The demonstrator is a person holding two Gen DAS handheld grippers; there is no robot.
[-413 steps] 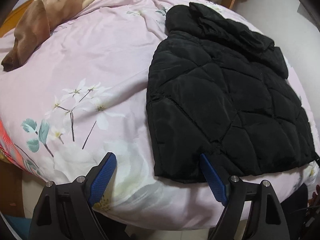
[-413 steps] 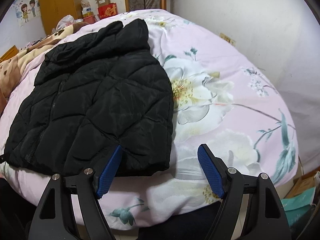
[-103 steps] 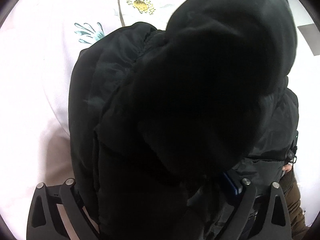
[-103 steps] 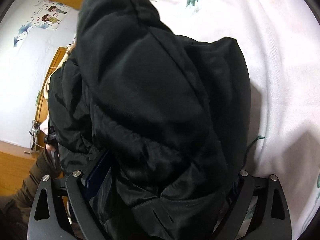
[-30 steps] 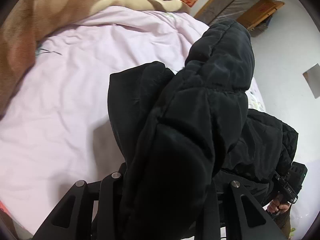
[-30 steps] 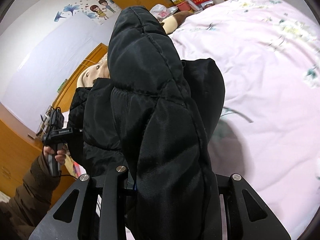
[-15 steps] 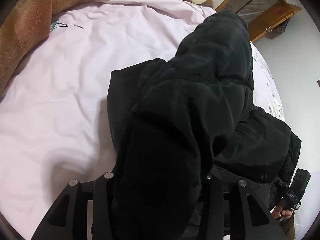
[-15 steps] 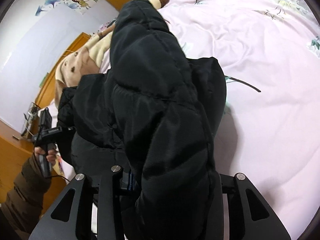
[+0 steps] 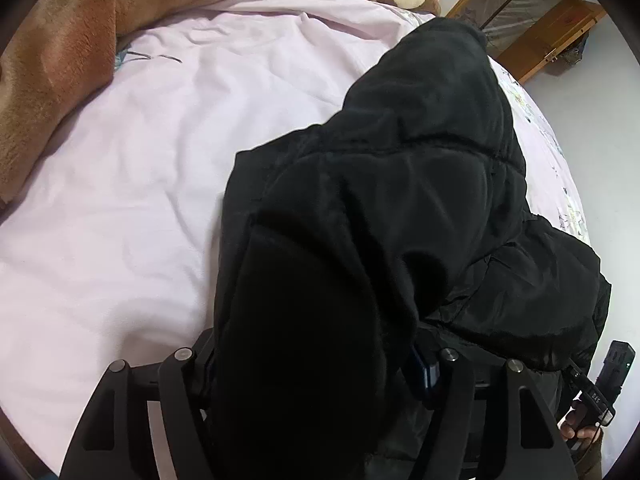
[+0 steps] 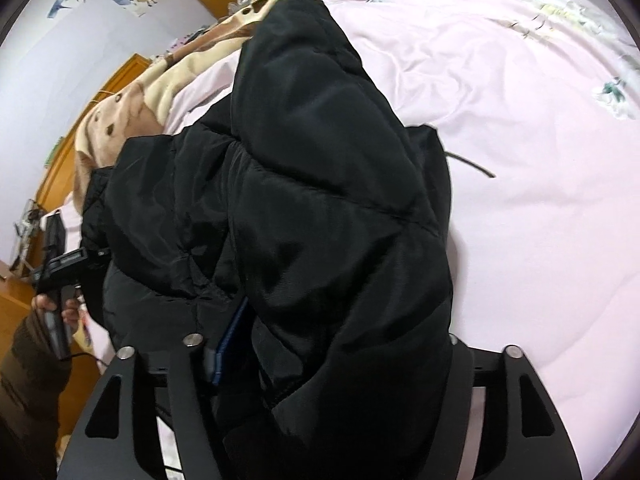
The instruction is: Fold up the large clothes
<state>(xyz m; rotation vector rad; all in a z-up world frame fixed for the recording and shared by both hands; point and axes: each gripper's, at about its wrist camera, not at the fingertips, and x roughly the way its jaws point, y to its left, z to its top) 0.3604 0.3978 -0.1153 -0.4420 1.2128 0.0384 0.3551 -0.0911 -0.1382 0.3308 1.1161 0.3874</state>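
Now both the left gripper [image 9: 316, 364] and right gripper [image 10: 332, 344] are opening, releasing the folded black puffer jacket [image 9: 400, 200] onto the pink quilt [image 9: 160, 160].

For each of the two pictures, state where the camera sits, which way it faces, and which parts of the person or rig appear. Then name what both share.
Left wrist: on the left gripper, facing down at the jacket between its opening jaws; a hand shows.
Right wrist: on the right gripper, facing down the same way, jaws opening; a hand and sleeve show.
Shared: jacket, pink bedcover, brown blanket.
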